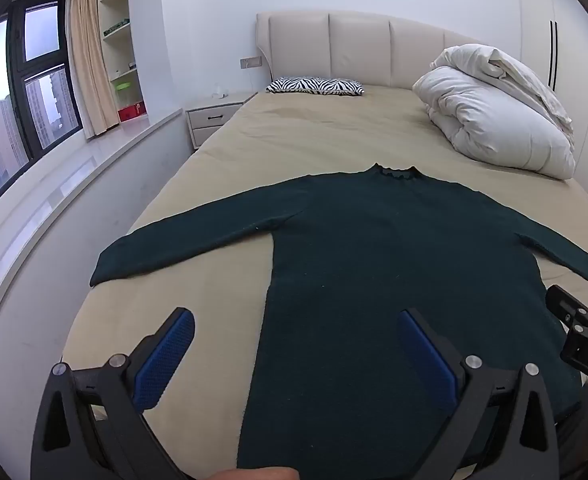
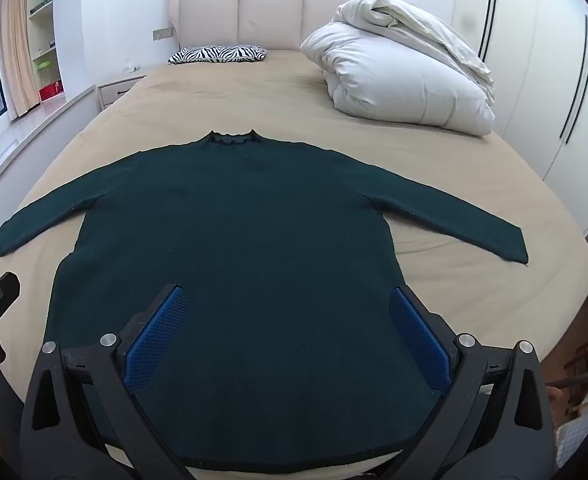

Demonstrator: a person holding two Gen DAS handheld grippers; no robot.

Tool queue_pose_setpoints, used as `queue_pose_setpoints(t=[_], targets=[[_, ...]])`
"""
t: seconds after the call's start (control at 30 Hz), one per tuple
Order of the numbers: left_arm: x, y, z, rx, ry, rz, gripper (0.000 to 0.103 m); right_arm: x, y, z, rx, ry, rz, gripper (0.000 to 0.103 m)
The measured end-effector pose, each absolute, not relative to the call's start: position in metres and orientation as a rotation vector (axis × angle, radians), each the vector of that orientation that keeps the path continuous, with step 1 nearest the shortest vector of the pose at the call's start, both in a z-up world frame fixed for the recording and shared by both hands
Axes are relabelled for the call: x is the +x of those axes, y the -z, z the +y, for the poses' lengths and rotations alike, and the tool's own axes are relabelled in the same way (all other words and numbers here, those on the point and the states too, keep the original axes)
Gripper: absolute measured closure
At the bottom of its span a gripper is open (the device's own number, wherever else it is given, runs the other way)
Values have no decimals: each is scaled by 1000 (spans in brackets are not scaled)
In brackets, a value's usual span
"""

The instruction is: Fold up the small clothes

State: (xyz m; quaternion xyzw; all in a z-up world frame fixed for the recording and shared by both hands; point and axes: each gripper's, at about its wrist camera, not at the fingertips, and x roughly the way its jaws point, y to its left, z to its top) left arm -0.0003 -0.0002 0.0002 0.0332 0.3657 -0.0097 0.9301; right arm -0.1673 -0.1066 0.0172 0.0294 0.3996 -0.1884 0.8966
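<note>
Left tool [image 1: 296,322] is held tilted downward, jaws spread wide, nothing clamped between the blue pads [image 1: 165,360]. Right tool [image 2: 287,298] is likewise tilted downward, jaws fully apart, empty. A fingertip [image 1: 253,474] is seen below the left tool.

A big bed [image 2: 253,92] with a tan sheet has a padded headboard [image 2: 237,12]. A zebra-striped pillow [image 2: 218,54] lies near the headboard, and a rolled-up white blanket [image 2: 406,72] sits beside it. A small nightstand [image 1: 213,118] stands next to the bed, near a window [image 1: 21,112] with a curtain [image 1: 87,56].
</note>
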Motion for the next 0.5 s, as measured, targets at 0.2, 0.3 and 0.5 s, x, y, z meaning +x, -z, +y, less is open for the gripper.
queue_pose_setpoints(t=[0.2,0.3,0.5], targets=[[-1,-1,0,61,20,752,0,-167,-17,-106,59,389,828,0],[0,0,0,64,22,751,0,-168,-17,-105,57,390,826,0],[0,0,0,63,23,752,0,-172,-21,-105,54,390,828,0]])
